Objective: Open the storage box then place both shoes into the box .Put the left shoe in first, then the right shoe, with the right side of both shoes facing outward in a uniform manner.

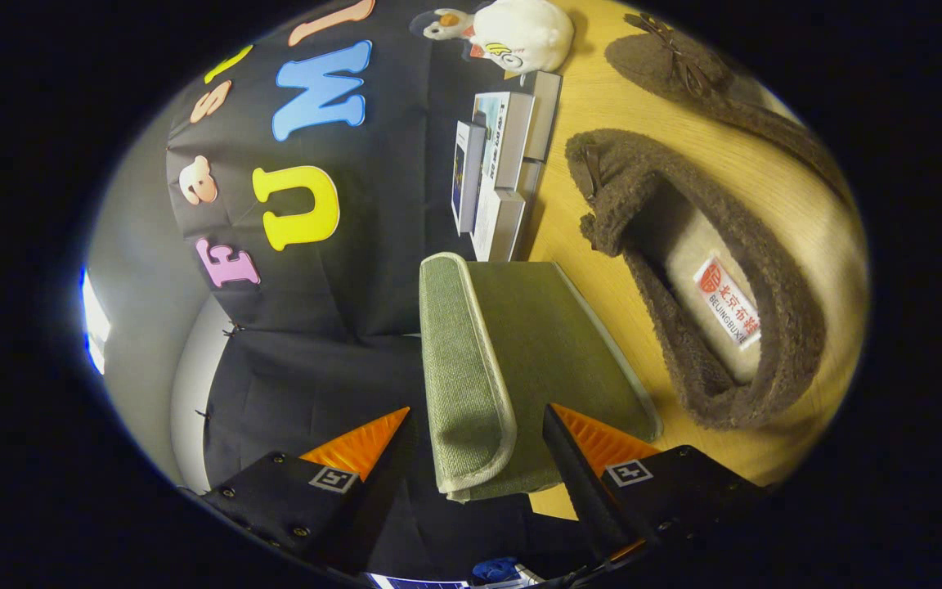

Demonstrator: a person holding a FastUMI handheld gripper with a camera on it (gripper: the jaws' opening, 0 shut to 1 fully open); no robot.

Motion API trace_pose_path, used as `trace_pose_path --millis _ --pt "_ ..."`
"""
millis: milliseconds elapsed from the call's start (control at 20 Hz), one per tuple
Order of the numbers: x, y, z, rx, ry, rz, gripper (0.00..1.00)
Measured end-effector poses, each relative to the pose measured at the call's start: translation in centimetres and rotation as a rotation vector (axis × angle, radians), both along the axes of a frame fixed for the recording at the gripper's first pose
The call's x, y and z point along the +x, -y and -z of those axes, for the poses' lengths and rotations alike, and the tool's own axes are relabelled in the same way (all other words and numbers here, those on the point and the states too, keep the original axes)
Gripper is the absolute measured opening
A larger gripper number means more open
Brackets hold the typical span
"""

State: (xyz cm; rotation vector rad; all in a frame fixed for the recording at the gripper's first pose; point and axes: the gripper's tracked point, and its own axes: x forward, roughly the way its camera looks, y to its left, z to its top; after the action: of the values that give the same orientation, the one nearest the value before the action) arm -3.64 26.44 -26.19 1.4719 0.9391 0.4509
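Observation:
A green fabric storage box (545, 343) with pale piping stands on the wooden table (594, 106), its lid down. The lid's front flap (463, 368) lies between my fingers. My gripper (477, 409) is open and straddles that flap, one finger on each side, with small gaps to the fabric. Beyond the box and to its side lies a brown fuzzy shoe (643, 188) with a beige insole and a small bow at the toe. A second brown shoe (675, 61) lies farther off on the table.
Several small cartons (504, 155) stand in a cluster beyond the box, against the black cloth wall. A white plush duck (520, 33) sits behind them. Bare wood shows between the box and the near shoe.

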Motion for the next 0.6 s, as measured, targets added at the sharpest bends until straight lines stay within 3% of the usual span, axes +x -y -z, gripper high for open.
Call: trace_pose_path --millis 250,350,400,550,600 --pt "-0.3 -0.2 -0.7 0.018 0.008 -0.010 0.94" --pt "-0.1 -0.1 0.0 -0.001 -0.009 -0.004 0.61" --pt "0.0 -0.2 -0.1 0.003 -0.012 -0.007 0.52" --pt "-0.2 1.1 0.1 -0.025 -0.011 -0.020 0.51" --pt "0.6 1.2 0.3 -0.003 -0.018 0.017 0.25"
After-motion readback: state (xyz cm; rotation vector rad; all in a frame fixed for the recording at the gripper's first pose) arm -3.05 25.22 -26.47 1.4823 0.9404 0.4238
